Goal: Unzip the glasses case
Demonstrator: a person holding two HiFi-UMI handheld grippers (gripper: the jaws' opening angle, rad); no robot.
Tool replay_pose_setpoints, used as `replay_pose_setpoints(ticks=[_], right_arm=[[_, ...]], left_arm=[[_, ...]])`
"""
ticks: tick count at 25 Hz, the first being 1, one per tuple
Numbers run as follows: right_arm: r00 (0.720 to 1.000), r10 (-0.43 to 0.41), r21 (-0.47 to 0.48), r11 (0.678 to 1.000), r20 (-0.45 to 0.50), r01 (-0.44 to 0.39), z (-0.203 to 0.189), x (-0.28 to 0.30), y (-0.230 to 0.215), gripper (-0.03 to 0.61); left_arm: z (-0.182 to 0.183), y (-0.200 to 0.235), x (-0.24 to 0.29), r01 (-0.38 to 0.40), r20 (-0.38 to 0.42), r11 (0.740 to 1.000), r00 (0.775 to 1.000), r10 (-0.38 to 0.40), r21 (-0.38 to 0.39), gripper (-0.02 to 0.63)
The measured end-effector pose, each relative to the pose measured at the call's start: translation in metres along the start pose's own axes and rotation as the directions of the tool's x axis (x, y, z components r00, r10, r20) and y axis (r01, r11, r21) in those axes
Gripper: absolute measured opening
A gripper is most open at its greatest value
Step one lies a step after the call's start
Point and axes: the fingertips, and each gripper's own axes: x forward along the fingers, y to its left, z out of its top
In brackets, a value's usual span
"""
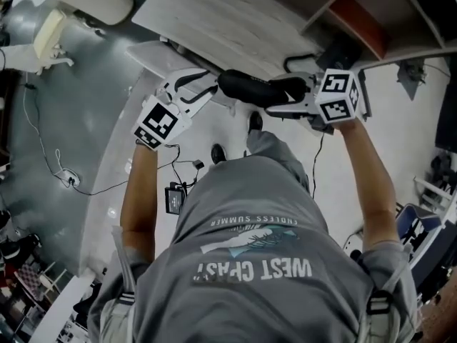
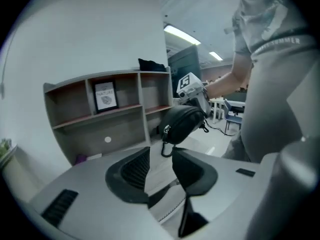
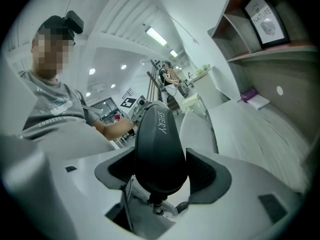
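Holding the glasses case (image 3: 159, 144): we are holding it up in the air in front of our chest, clear of the light desk (image 1: 214, 20), lying roughly level between our two hands.
Right gripper (image 3: 160, 156): we are pinching one rounded end of the case with it, both pads pressing on the black shell, the jaws standing only as wide as the shell is thick.
Left gripper (image 2: 161, 156): we are pointing it at the free end of the case with its jaws spread wide and nothing caught between them; its pads are touching neither shell nor zip.
Zip pull (image 2: 165, 133): it is sitting at the end facing the left gripper, its cord loop (image 2: 166, 149) hanging down just beyond the open jaw tips, near them but apart.
Zip line: we are seeing the two halves lying together with no gap showing; how much of the zip is run we cannot tell, the seam being too dark and small in every view.
Done so far: we are judging the case lifted, steadied and presented to the free gripper, which is the groundwork.
Left to do: we are reckoning that, unless the zip is undone out of our sight, the pull is waiting to be taken by the left gripper and drawn round the seam while the right one is bracing the shell.
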Motion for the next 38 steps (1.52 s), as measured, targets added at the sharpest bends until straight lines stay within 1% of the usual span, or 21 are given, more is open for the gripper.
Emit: replay_pose_setpoints(ticks=[3, 5, 7, 8, 12, 15, 17, 21, 27, 29, 31, 35, 38], right_arm=[[1.0, 0.016, 0.005, 1.0, -0.007, -0.016, -0.005, -0.002, 0.013, 0.319], [1.0, 0.018, 0.0, 1.0, -0.02, -0.018, -0.007, -0.001, 0.023, 0.319], [0.999, 0.017, -0.004, 1.0, -0.027, -0.017, -0.01, 0.0, 0.032, 0.319], [0.999, 0.016, -0.005, 1.0, -0.027, -0.016, -0.011, -0.001, 0.035, 0.319], [0.999, 0.003, -0.009, 1.0, -0.032, -0.003, -0.014, 0.0, 0.044, 0.319], [0.999, 0.002, -0.011, 1.0, -0.039, -0.003, -0.017, 0.001, 0.051, 0.319], [0.999, 0.009, -0.008, 1.0, -0.038, -0.009, -0.019, 0.002, 0.055, 0.321], [0.999, 0.024, 0.002, 1.0, -0.032, -0.024, -0.02, -0.001, 0.064, 0.321], [0.999, 0.028, -0.003, 1.0, -0.046, -0.028, -0.025, 0.003, 0.071, 0.321], [0.998, 0.025, -0.002, 1.0, -0.049, -0.025, -0.027, 0.005, 0.072, 0.321], [0.999, 0.019, -0.001, 1.0, -0.051, -0.019, -0.029, 0.005, 0.071, 0.319], [0.999, 0.02, 0.003, 1.0, -0.043, -0.019, -0.029, 0.007, 0.073, 0.321], [0.999, 0.017, 0.007, 1.0, -0.037, -0.016, -0.029, 0.008, 0.072, 0.321]], left_arm=[[0.006, -0.02, 0.0, 0.063, -0.003, 0.992, 0.998, -0.063, 0.108, 0.12], [0.011, -0.028, -0.004, 0.081, 0.0, 0.985, 0.997, -0.083, 0.155, 0.118], [0.014, -0.036, -0.009, 0.096, 0.001, 0.977, 0.995, -0.098, 0.189, 0.113], [0.015, -0.04, -0.011, 0.105, 0.0, 0.973, 0.994, -0.107, 0.203, 0.1], [0.018, -0.053, -0.019, 0.133, -0.003, 0.958, 0.991, -0.137, 0.252, 0.02], [0.018, -0.061, -0.024, 0.155, -0.009, 0.95, 0.987, -0.158, 0.271, 0.014], [0.017, -0.067, -0.028, 0.186, -0.002, 0.944, 0.981, -0.193, 0.271, 0.015], [0.021, -0.08, -0.036, 0.272, 0.022, 0.928, 0.958, -0.287, 0.253, 0.017], [0.018, -0.093, -0.043, 0.326, 0.041, 0.914, 0.938, -0.345, 0.241, 0.026], [0.017, -0.095, -0.045, 0.33, 0.052, 0.916, 0.935, -0.35, 0.23, 0.026], [0.018, -0.095, -0.048, 0.321, 0.081, 0.924, 0.936, -0.343, 0.207, 0.026], [0.021, -0.089, -0.048, 0.272, 0.118, 0.95, 0.949, -0.292, 0.155, 0.025], [0.021, -0.088, -0.048, 0.259, 0.122, 0.955, 0.953, -0.277, 0.148, 0.025]])
